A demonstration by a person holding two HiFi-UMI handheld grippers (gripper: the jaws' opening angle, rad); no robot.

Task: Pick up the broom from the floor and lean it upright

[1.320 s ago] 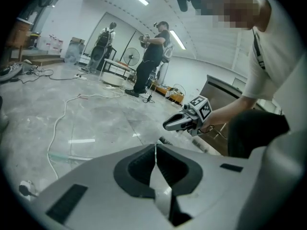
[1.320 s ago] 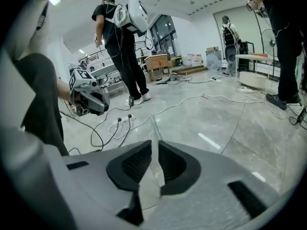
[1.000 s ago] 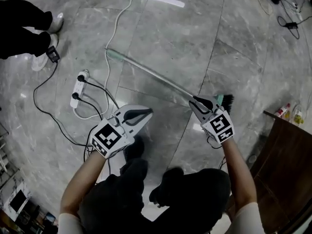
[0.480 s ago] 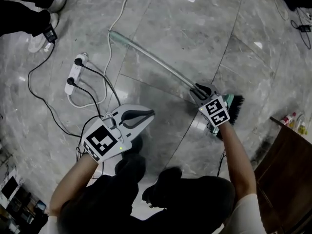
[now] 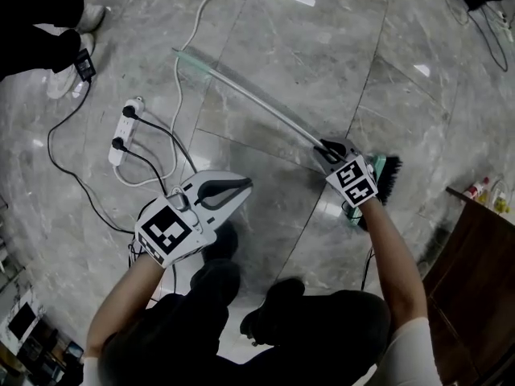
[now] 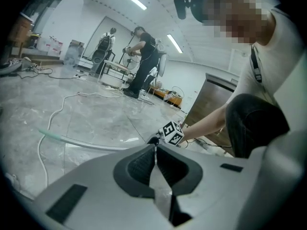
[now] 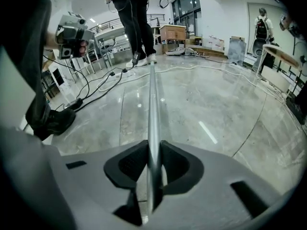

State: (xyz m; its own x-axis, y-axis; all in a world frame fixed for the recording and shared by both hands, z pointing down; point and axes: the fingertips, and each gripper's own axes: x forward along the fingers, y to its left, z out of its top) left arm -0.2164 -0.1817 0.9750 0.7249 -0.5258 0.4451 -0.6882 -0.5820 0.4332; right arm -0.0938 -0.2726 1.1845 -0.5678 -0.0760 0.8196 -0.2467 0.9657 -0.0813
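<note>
The broom lies on the grey marble floor, its thin metal handle (image 5: 257, 107) running from a pale green tip at upper left to the dark-bristled green head (image 5: 390, 175) at right. My right gripper (image 5: 328, 149) reaches down to the handle just beside the head. Its jaws are closing, with the handle (image 7: 153, 104) between the pads (image 7: 136, 164), which touch it on both sides. My left gripper (image 5: 245, 185) hangs shut and empty above the floor, left of the broom. From the left gripper (image 6: 156, 150) view, the right gripper's marker cube (image 6: 172, 133) and the handle (image 6: 81, 144) show beyond.
A white power strip (image 5: 125, 131) with black plugs and trailing cables (image 5: 189, 47) lies left of the handle. Another person's shoes (image 5: 68, 71) are at top left. A brown wooden cabinet (image 5: 483, 256) with bottles (image 5: 476, 188) stands at right. My own feet (image 5: 221, 244) are below.
My right gripper has sunk toward the floor along the handle, close to the broom head. The left gripper has stayed where it was, shut.
</note>
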